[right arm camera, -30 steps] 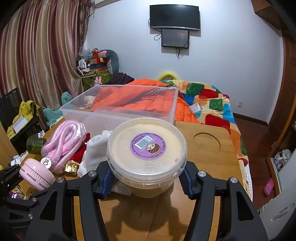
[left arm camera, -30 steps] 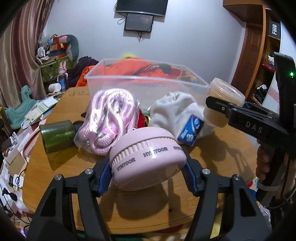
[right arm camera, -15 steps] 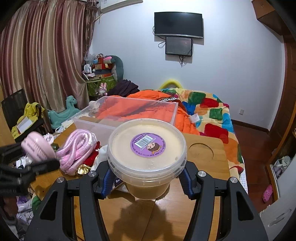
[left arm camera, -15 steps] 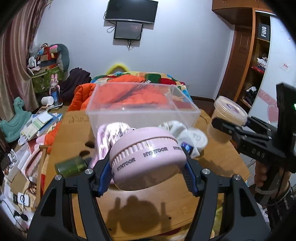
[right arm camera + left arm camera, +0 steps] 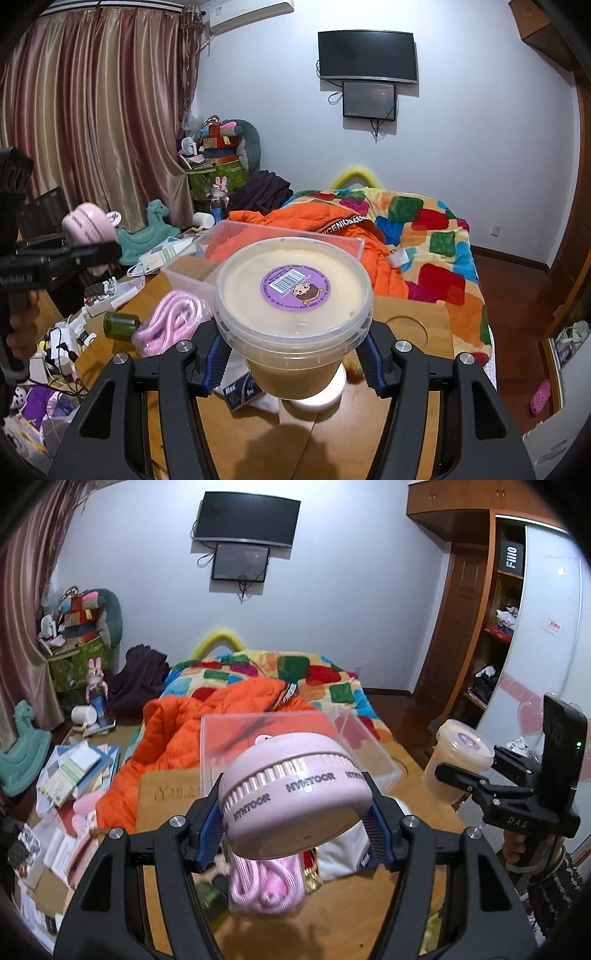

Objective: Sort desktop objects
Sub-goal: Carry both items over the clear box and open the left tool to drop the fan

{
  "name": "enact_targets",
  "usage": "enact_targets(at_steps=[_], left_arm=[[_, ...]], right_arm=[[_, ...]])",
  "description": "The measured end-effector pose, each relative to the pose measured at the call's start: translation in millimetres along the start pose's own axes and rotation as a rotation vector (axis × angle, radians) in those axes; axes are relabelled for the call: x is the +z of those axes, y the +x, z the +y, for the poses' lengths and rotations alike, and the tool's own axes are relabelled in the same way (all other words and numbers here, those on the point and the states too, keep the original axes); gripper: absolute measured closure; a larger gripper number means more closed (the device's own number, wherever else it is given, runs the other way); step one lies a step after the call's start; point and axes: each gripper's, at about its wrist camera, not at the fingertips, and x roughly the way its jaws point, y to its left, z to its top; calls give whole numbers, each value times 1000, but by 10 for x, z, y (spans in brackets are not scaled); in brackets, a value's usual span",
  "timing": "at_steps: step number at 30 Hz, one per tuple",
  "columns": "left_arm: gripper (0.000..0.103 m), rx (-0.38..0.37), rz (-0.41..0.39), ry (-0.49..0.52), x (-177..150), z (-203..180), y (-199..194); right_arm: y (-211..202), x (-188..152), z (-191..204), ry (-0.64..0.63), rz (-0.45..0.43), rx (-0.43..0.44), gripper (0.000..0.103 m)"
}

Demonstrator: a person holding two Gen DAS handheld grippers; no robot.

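Left wrist view first: nearest us, the left claw (image 5: 295,823) is clamped across the sides of the pink round case (image 5: 291,797), held in the air above the counter (image 5: 343,919). We judge the case light and rigid; its ribbed band gives the blue pads (image 5: 210,834) purchase, though the smooth rounded shell below could slip, so the ribbed middle is the place to hold it. Under it lie the pink rope bundle (image 5: 266,886) and a white cloth (image 5: 343,853), both soft. Beyond stands the clear plastic bin (image 5: 295,738), apparently empty, then the orange jacket (image 5: 184,734) on the bed.

Right wrist view, near to far: the right claw (image 5: 291,360) grips the lidded tub (image 5: 293,306) just under its rim. We judge it fairly heavy if full, stiff-walled but slick, so the lip resting on the pads (image 5: 218,358) helps. This view alone shows the purple barcode sticker (image 5: 293,288), a dark green jar (image 5: 120,325) lying on the counter, and a white disc beneath the tub. Only the left view shows the tub's tapered side and the wardrobe shelves (image 5: 495,646).
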Motion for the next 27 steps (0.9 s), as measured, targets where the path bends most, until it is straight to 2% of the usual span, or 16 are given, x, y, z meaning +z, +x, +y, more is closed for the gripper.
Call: enact_targets(at_steps=[4,11,19,27], left_arm=[[38,9,-13,15,187,73,82],[38,15,36,22,386,203,445],[38,6,119,-13,411,326,902],[38,50,179,47,364,342,1214]], right_arm=[[117,156,-16,5,7,13,48],[380,373,-67,17,25,27,48],[768,431,-106,19,72,20,48],[1138,378,-83,2,136,2,48]])
